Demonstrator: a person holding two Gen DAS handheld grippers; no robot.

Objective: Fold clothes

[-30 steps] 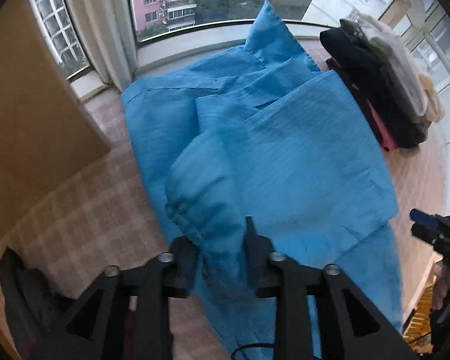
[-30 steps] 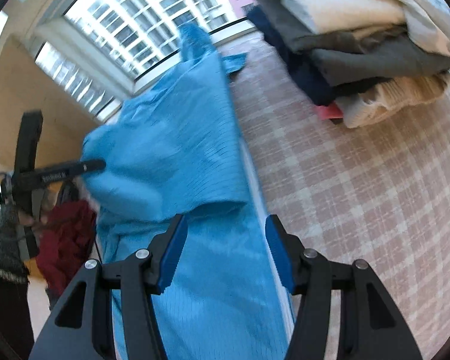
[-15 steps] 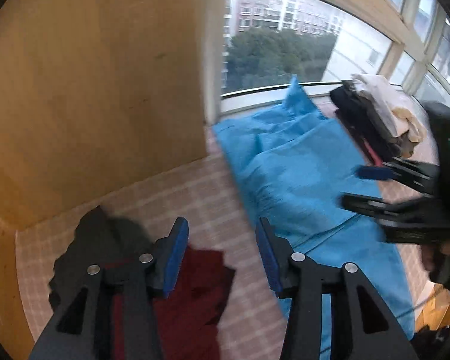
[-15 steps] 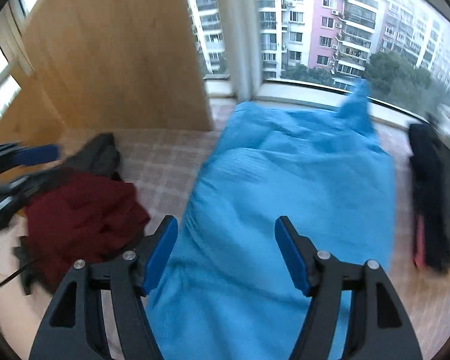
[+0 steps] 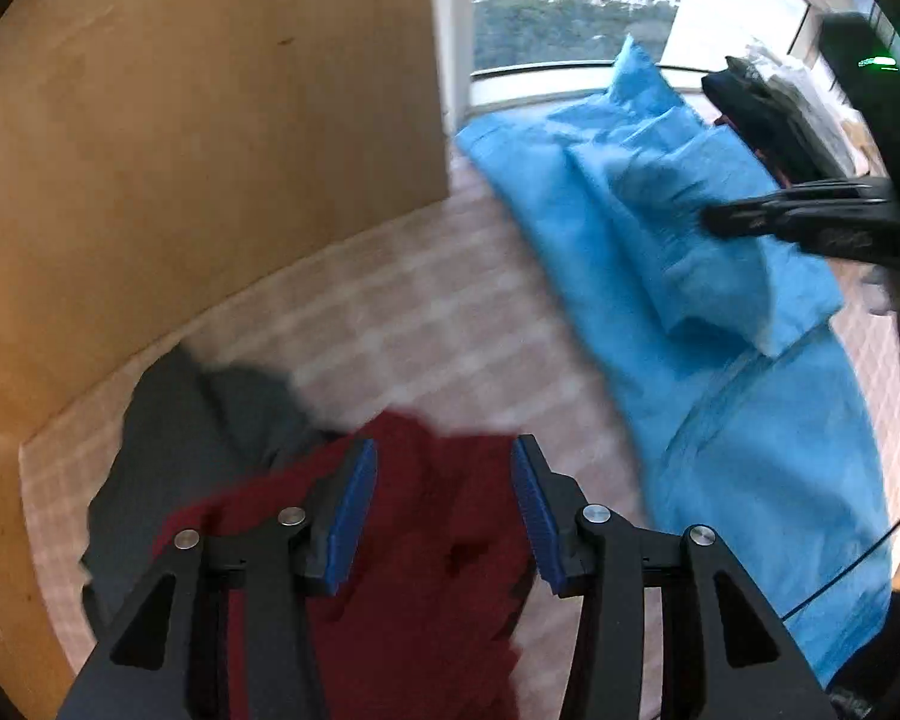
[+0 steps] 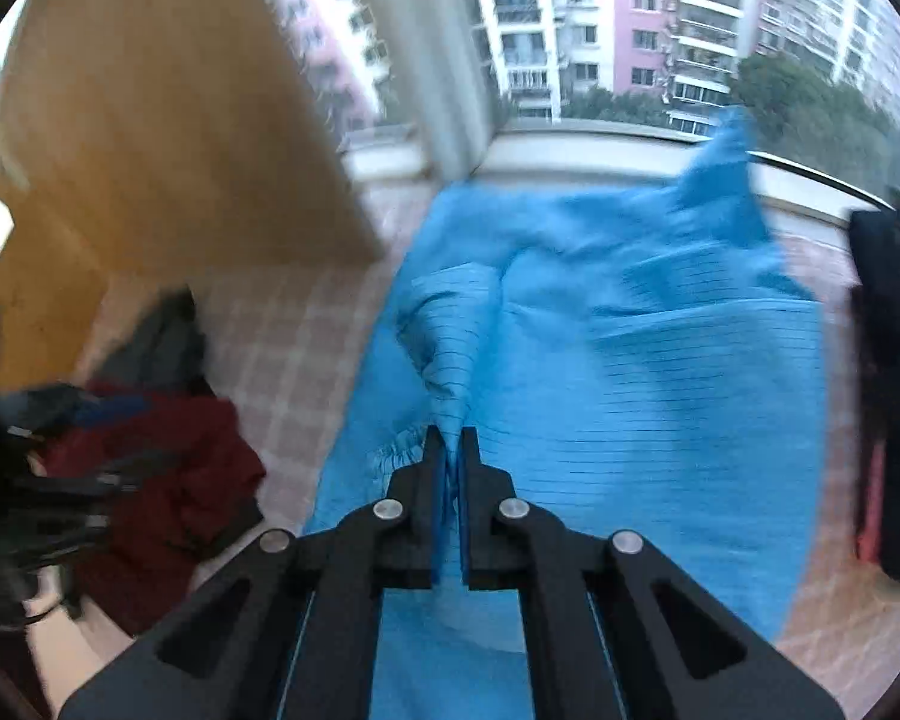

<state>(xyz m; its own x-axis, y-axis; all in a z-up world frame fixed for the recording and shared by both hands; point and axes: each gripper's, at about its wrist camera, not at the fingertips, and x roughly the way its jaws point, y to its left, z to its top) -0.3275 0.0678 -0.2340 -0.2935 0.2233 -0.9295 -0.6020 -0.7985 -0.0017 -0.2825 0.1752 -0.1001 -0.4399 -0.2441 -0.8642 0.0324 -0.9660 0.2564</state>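
In the left wrist view, your left gripper [image 5: 444, 504] hangs with its jaws spread and empty over a dark red garment [image 5: 414, 588] on the checked cloth [image 5: 402, 312]. The blue garment [image 5: 678, 276] lies to the right.

In the right wrist view, your right gripper [image 6: 448, 468] has just closed, its jaws pinching a gathered fold of the blue garment [image 6: 630, 372], which is spread toward the window [image 6: 630, 30].

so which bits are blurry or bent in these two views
Left wrist view: motion blur smears the checked cloth and dark red garment; the left gripper stays sharp. Right wrist view: the wooden panel edge and window frames smear and bow with fisheye; the blue garment pinched by the right gripper shows crisp stripes.
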